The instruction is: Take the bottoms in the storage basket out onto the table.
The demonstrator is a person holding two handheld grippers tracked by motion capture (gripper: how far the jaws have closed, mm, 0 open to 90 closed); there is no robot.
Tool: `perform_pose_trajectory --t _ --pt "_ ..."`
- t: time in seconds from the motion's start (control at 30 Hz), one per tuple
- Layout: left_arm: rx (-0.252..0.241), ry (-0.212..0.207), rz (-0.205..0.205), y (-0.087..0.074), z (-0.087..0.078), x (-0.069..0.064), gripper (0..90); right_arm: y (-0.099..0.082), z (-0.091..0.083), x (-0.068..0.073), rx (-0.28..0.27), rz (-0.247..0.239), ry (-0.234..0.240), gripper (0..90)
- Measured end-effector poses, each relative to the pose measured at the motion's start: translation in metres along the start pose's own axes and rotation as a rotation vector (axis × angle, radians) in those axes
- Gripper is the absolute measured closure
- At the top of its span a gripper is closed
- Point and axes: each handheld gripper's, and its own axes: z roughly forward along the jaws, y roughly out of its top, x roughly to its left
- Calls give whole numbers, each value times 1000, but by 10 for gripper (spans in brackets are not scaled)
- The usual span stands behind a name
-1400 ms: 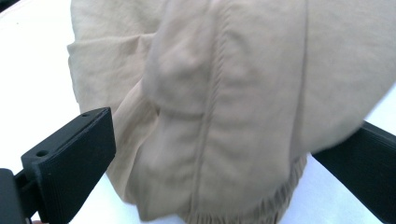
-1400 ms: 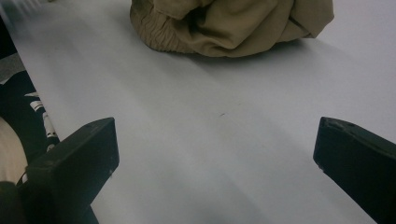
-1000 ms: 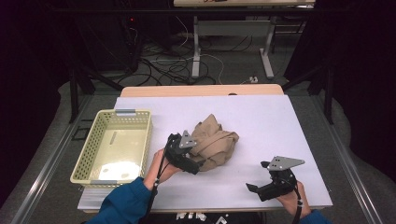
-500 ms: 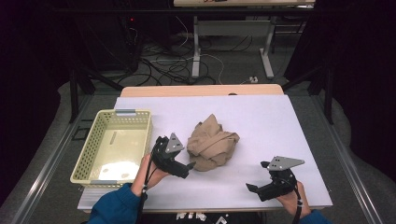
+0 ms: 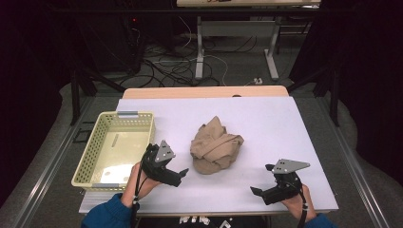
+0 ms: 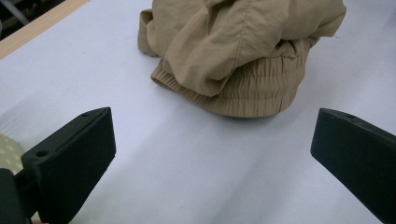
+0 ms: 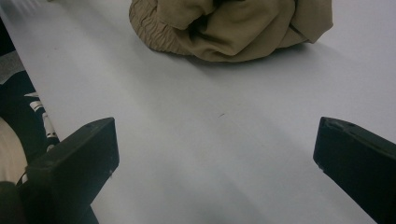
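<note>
Left gripper view, fingers (image 6: pixel 70 158) wide apart, empty, tan garment (image 6: pixel 243 51) just ahead, untouched.

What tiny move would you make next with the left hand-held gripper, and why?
Probably ease the left hand-held gripper forward to the tan garment and close on its elastic hem. Its jaws stand wide open with nothing between them, the crumpled cloth lies just ahead on the white table, and the yellow basket beside it holds nothing.

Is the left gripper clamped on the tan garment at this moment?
No: the left gripper has its jaws spread wide over bare table, with the tan garment lying apart beyond them.
</note>
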Motion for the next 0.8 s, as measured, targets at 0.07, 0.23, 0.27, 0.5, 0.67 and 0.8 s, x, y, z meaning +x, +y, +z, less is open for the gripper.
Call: perform_pose_trajectory --t 0.07,0.23,0.27,0.5,0.67,0.8 --pt "4 3 3 -2 -3 0 0 0 0 0 0 1 -2 0" --pt "10 11 6 -9 -11 2 0 0 0 0 0 1 0 0" --pt "10 16 3 -10 -12 2 0 0 0 0 -1 2 4 0" --pt "11 34 -14 -22 -23 3 0 0 0 0 1 0 0 0" --pt "2 46 -27 -29 -30 3 0 0 -1 1 15 1 1 0" --pt "4 59 -25 -36 -36 4 0 0 -1 1 15 1 1 0"
